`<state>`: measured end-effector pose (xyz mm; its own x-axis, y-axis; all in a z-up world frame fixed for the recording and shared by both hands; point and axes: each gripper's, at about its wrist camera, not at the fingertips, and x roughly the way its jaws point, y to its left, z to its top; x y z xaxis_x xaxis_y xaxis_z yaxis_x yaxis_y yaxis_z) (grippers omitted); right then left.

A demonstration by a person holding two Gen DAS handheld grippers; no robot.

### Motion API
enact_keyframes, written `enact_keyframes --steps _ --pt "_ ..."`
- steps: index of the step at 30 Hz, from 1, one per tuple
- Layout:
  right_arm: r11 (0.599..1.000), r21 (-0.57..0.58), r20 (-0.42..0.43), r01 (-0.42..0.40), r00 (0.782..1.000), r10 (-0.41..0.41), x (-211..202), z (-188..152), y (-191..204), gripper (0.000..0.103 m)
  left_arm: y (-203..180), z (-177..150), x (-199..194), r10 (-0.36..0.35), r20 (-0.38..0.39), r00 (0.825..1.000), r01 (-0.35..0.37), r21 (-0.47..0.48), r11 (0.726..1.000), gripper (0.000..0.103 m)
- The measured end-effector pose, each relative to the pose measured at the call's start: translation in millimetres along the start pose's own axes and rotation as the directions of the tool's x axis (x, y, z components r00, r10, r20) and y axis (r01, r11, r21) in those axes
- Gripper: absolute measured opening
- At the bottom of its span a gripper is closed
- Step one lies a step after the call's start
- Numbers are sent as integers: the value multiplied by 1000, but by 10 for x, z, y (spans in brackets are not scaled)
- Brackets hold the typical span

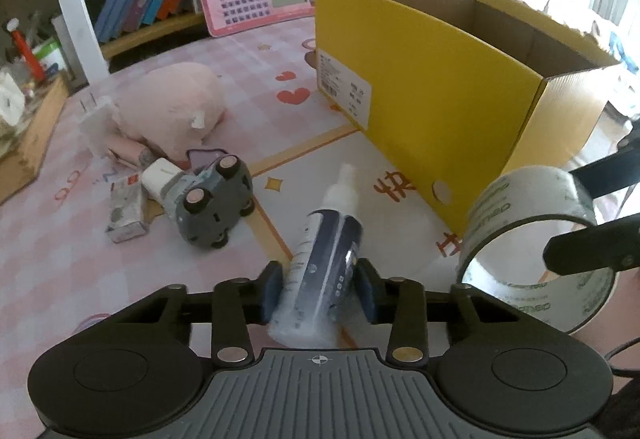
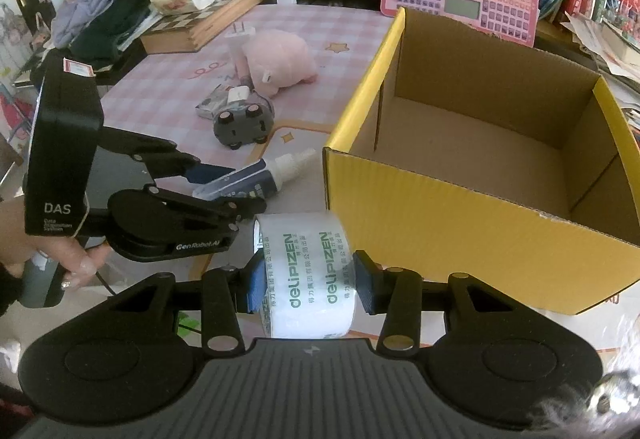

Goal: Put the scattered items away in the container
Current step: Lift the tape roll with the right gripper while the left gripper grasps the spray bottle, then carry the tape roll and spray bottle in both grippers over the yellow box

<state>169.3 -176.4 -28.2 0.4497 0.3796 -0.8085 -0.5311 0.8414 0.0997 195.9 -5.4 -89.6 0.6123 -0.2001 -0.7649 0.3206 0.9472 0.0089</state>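
Tape (image 2: 306,275) is held between the right gripper (image 2: 308,289) fingers, just beside the box (image 2: 440,231); bottle (image 1: 320,259) is clamped by the left gripper (image 1: 318,291), apparently off the bench. Both should be lifted over the rim before release. "deli PIZEN" is read on the tape; "GenRobot.AI", "DAS" on the left gripper.

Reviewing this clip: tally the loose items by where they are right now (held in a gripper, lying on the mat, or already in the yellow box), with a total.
Held in a hand-held gripper: 2 (spray bottle, tape roll)
Lying on the mat: 6 (plush pig, toy car, white charger, small carton, wall plug, pink roll)
In the yellow box: 0
Total: 8
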Motion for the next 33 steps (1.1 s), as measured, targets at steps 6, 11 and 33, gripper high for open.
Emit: enact_keyframes --steps 6,11,33 --pt "1000 -1 12 -5 1000 5 -51 2 31 42 101 -35 -147 6 12 1000 -5 -114 994 30" --pt "1000 -5 29 -22 999 22 -150 20 89 42 160 -89 -458 30 58 998 -18 -198 980 30" --pt "996 68 191 -57 981 43 -904 26 436 42 246 -317 -1609 7 227 974 62 -294 954 30"
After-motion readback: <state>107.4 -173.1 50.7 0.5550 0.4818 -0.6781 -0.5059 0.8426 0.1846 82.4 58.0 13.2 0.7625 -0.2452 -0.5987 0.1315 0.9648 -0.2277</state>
